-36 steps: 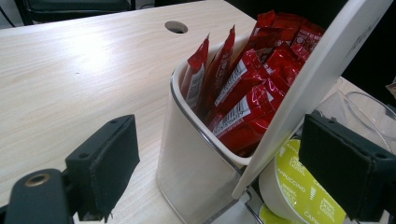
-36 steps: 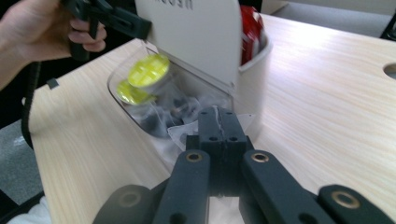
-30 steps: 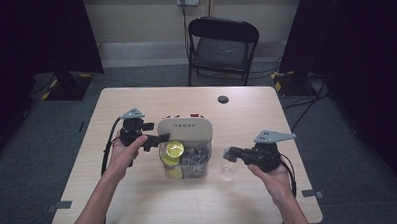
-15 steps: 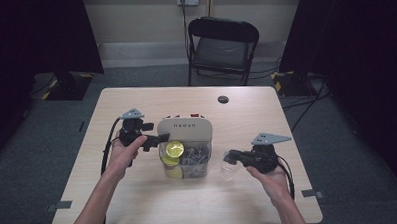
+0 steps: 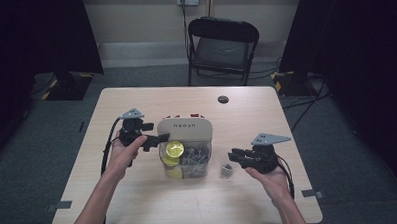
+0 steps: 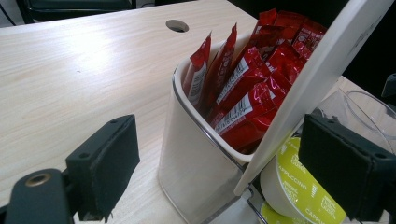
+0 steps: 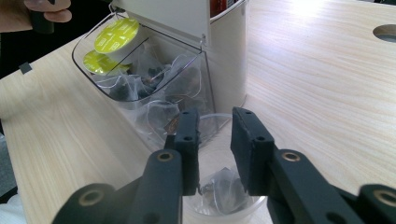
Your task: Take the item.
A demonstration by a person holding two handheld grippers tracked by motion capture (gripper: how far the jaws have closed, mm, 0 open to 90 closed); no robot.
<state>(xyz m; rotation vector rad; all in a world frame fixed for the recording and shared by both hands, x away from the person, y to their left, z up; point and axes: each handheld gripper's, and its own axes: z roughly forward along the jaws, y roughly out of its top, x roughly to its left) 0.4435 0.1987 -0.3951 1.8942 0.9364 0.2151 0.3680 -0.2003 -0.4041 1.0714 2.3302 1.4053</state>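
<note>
A white organiser box (image 5: 184,130) with a clear front bin is seen at the table's (image 5: 139,204) centre in the high view. The left gripper (image 5: 157,139), at nine o'clock of the box, is spread wide, and the box's tilted lid (image 6: 308,88) lies between its jaws; whether the pads press on it cannot be told. Red sachets (image 6: 247,88) stand in the rear compartment (yellow capsules (image 5: 175,149) sit in front). At four o'clock of the box a clear cup (image 5: 227,170) holds a tea bag (image 7: 222,186). The right gripper (image 7: 215,154) is held over the cup at three o'clock; its jaws have just been opening and stand slightly apart, nothing pinched.
</note>
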